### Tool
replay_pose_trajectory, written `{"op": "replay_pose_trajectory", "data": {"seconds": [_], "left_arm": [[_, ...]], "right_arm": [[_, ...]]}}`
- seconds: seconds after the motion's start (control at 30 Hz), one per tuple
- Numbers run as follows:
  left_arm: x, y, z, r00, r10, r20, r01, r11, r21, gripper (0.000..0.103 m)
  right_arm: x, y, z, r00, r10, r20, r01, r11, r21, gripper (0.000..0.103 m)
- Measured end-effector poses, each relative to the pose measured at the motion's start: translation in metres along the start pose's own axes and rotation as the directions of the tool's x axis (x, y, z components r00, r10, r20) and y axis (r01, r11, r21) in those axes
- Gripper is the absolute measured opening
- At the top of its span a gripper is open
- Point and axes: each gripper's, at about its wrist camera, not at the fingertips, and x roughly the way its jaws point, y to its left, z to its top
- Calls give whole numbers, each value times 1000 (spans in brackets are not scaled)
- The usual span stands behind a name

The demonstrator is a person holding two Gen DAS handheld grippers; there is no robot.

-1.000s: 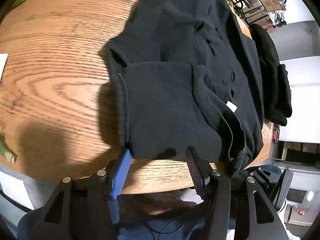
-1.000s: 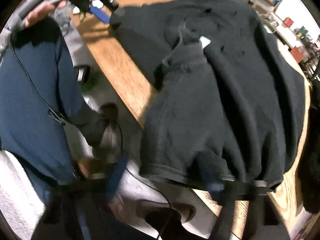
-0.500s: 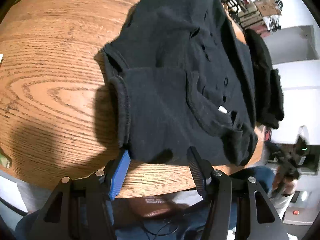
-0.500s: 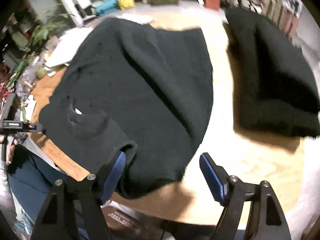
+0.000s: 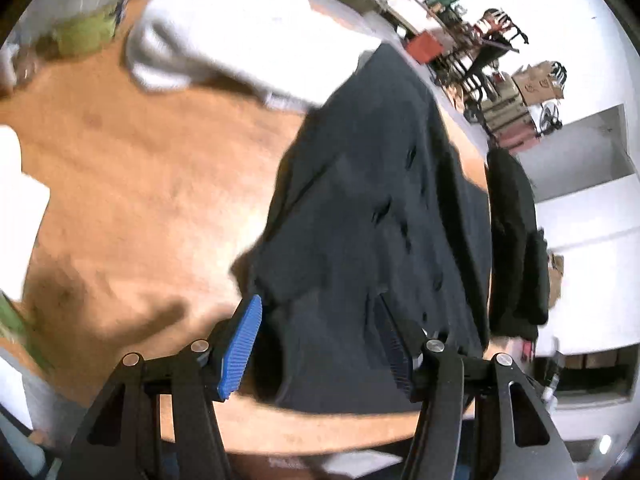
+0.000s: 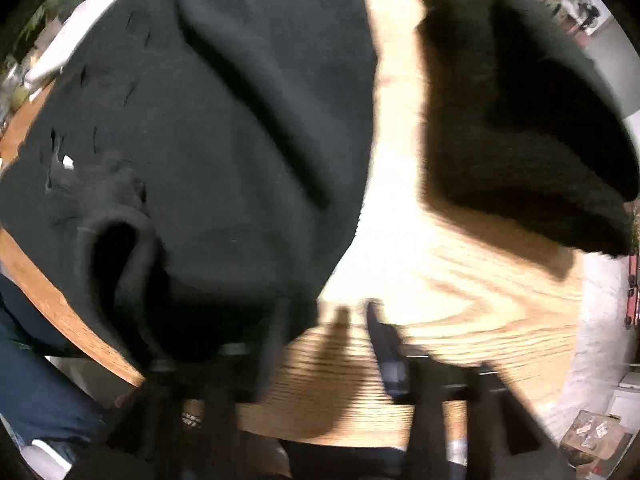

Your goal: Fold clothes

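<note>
Since the earlier frames the right gripper (image 6: 324, 344) has let go of the dark shirt (image 6: 224, 128) and swung from its near hem to its right edge, while the left gripper (image 5: 316, 344) has lifted, so more of the wooden table (image 5: 132, 184) shows. The right jaws are closing over bare wood, with only the shirt's edge at the left finger; nothing is gripped. The left jaws stand apart, straddling the shirt's near fold without pressing it. The shirt lies spread on the table with one sleeve folded in, so the next fold probably starts from the right edge. Only the left view shows the white garment (image 5: 256, 36) beyond the shirt; the right view shows the folded black stack (image 6: 520, 120) more fully, clear of the shirt, and the person's blue trouser leg (image 6: 36, 380).
</note>
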Motion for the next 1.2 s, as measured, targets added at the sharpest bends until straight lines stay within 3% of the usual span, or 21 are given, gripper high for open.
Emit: {"op": "replay_pose_trajectory", "data": {"seconds": [0.1, 0.17, 0.3, 0.37, 0.47, 0.57, 0.67, 0.73, 0.87, 0.93, 0.97, 1.07, 1.13, 1.2], "left_arm": [[18, -32, 24, 996, -84, 17, 84, 996, -2, 66], [42, -56, 36, 996, -87, -9, 87, 996, 29, 68], [99, -87, 27, 979, -121, -163, 143, 981, 130, 68], [119, -95, 17, 972, -51, -229, 95, 978, 186, 68], [142, -115, 4, 961, 57, -271, 35, 946, 322, 68], [155, -119, -2, 946, 124, -301, -4, 929, 370, 68], [160, -119, -3, 938, 149, -314, -17, 923, 385, 68], [160, -118, -3, 936, 150, -318, -18, 923, 384, 68], [159, -120, -1, 934, 157, -320, -21, 920, 390, 68], [159, -120, -1, 933, 161, -322, -21, 918, 397, 68], [159, -120, -1, 933, 163, -322, -23, 917, 399, 68], [158, -121, -1, 931, 171, -322, -27, 913, 406, 68], [157, -122, 0, 930, 176, -322, -30, 911, 411, 68], [156, -123, 0, 930, 181, -319, -34, 908, 417, 68]], "right_arm": [[-32, -15, 42, 993, -15, 115, 13, 1000, 15, 57], [-35, -27, 86, 989, -14, 144, 8, 999, 43, 56], [-21, -50, 174, 990, 41, 136, -58, 990, 125, 46], [-8, -58, 208, 991, 61, 121, -80, 984, 160, 42], [20, -66, 249, 993, 46, 105, -66, 978, 199, 41], [61, -85, 286, 997, 36, 69, -51, 971, 233, 35], [99, -79, 305, 994, 98, 46, -107, 953, 282, 36], [113, -74, 309, 992, 120, 35, -125, 952, 279, 43], [129, -61, 315, 981, 194, 25, -194, 947, 255, 44], [132, -53, 317, 977, 214, 15, -212, 950, 230, 20], [130, -49, 317, 983, 185, 13, -184, 961, 208, 3], [93, -40, 315, 990, 43, 136, -62, 988, 139, 2], [66, -38, 315, 972, -46, 229, 20, 993, 117, 2], [46, -37, 315, 938, -166, 305, 140, 984, 106, 3]]}}
